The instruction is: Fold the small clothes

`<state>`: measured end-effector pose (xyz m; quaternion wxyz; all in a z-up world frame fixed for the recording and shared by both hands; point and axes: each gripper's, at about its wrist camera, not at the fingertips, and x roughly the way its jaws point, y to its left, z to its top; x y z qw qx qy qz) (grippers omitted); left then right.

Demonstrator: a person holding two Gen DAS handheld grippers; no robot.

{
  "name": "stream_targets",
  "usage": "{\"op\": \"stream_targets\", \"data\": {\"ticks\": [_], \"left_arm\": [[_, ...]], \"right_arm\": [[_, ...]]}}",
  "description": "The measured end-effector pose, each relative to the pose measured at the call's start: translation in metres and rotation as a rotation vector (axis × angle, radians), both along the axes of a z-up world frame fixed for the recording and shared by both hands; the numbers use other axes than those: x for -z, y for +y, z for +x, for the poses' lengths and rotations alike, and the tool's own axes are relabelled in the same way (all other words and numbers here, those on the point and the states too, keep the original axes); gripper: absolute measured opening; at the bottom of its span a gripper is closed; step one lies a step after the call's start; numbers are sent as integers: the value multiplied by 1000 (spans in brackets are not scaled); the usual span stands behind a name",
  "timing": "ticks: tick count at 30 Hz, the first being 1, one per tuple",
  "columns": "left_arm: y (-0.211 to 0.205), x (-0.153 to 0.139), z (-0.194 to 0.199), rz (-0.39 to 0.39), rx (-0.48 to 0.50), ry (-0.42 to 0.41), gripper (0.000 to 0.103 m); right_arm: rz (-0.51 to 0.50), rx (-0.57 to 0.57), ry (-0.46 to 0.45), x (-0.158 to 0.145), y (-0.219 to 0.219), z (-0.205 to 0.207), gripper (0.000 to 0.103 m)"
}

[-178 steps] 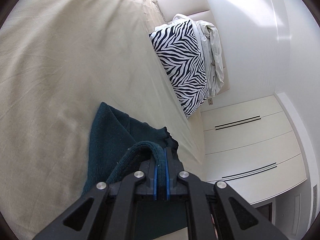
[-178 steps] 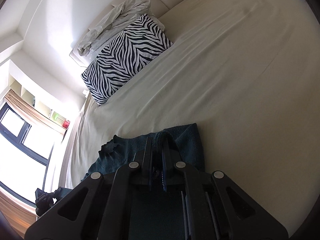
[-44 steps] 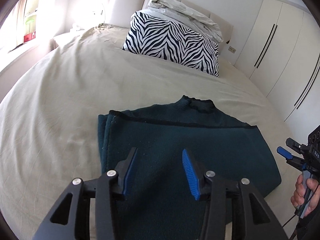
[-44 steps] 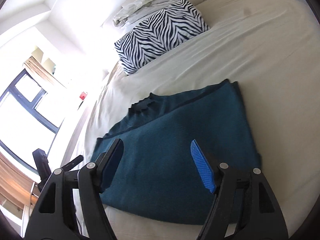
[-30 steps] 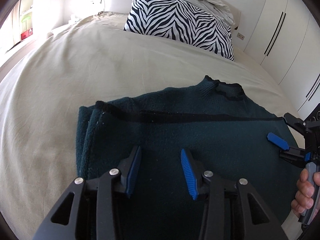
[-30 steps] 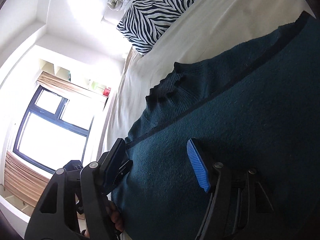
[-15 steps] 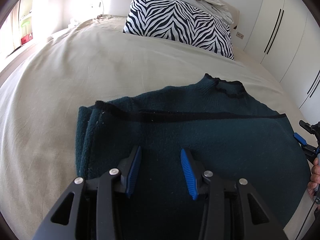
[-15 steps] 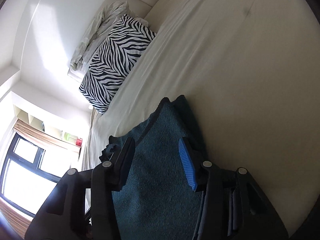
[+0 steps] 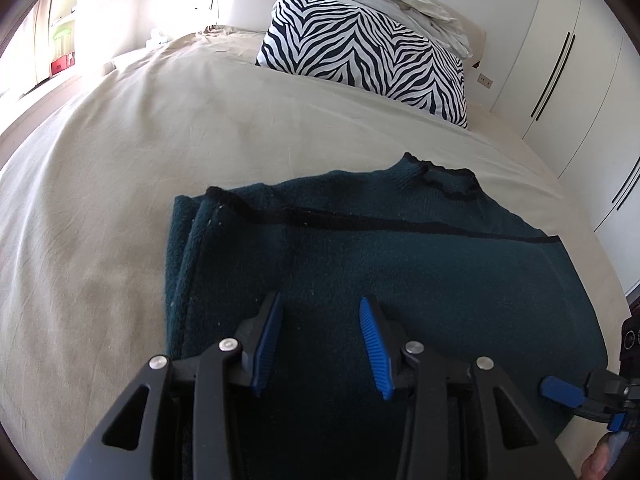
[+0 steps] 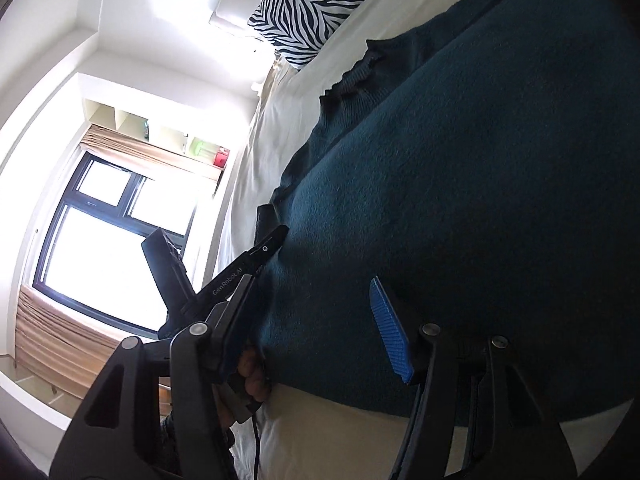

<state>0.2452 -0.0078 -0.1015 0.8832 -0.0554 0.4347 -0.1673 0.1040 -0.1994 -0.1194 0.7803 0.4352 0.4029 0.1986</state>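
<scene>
A wide bed [image 9: 120,168] in beige sheet fills the room between a window [image 10: 100,232] and white wardrobes [image 9: 560,60]. A zebra pillow [image 9: 360,56] leans at its head. The folded teal sweater [image 9: 400,272] lies at the near edge, bare sheet beyond. Left gripper [image 9: 320,336] and right gripper [image 10: 316,320] hover over it, jaws spread, empty.

Zebra pillow [image 9: 372,52], beige bed [image 9: 120,168], wardrobe [image 9: 580,80]

Your left gripper [image 9: 320,340] body hides the sweater [image 9: 400,264] hem below its fingers; right-wrist view cuts the sweater off past your fingers, top-right edge.
</scene>
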Motion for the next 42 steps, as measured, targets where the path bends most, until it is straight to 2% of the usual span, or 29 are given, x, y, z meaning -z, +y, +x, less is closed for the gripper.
{"op": "stream_targets", "data": {"ticks": [2, 6, 7, 10, 11, 13, 14, 15, 18, 21, 22, 26, 30, 33, 36, 39, 41, 42], "left_arm": [[1, -9, -21, -61, 5, 16, 43], [-19, -14, -63, -192, 81, 52, 44], [-27, -12, -70, -207, 105, 66, 45], [-45, 5, -75, -168, 133, 98, 46], [-41, 9, -75, -185, 124, 102, 45], [-28, 14, -72, -234, 108, 121, 35], [-21, 15, -70, -240, 101, 131, 25], [-14, 14, -70, -236, 97, 130, 23], [12, 13, -77, -245, 89, 133, 23], [41, 11, -88, -270, 41, 144, 23], [49, 7, -92, -273, 18, 145, 24], [56, -15, -105, -328, -3, 109, 42], [22, -23, -105, -387, 77, 118, 50], [-3, -8, -102, -365, 111, 153, 50], [-5, 14, -103, -387, 96, 212, 49], [1, 19, -110, -383, 104, 204, 43], [7, 21, -111, -379, 104, 207, 37], [11, 23, -111, -381, 103, 209, 33]], "right_arm": [[-23, -2, 2, 5, 4, -3, 55], [54, 65, 6, 14, -26, -13, 53], [65, 99, 6, 15, -39, -16, 53], [87, 200, 0, 16, -77, -32, 53], [78, 236, 0, 16, -89, -40, 52], [66, 295, -3, 16, -115, -54, 52], [51, 330, 2, 16, -129, -58, 52], [41, 366, 5, 17, -142, -67, 52], [47, 479, 26, 16, -185, -97, 53], [52, 543, 13, 6, -202, -120, 55], [41, 549, 8, 1, -203, -125, 57], [100, 471, -44, -20, -173, -123, 57], [162, 256, -50, -31, -88, -76, 57], [195, 156, 7, -14, -39, -51, 57], [254, 142, 109, 19, -19, -44, 57], [283, 153, 87, 33, -22, -47, 50], [259, 179, 85, 33, -34, -56, 42], [246, 196, 82, 32, -44, -57, 41]]}}
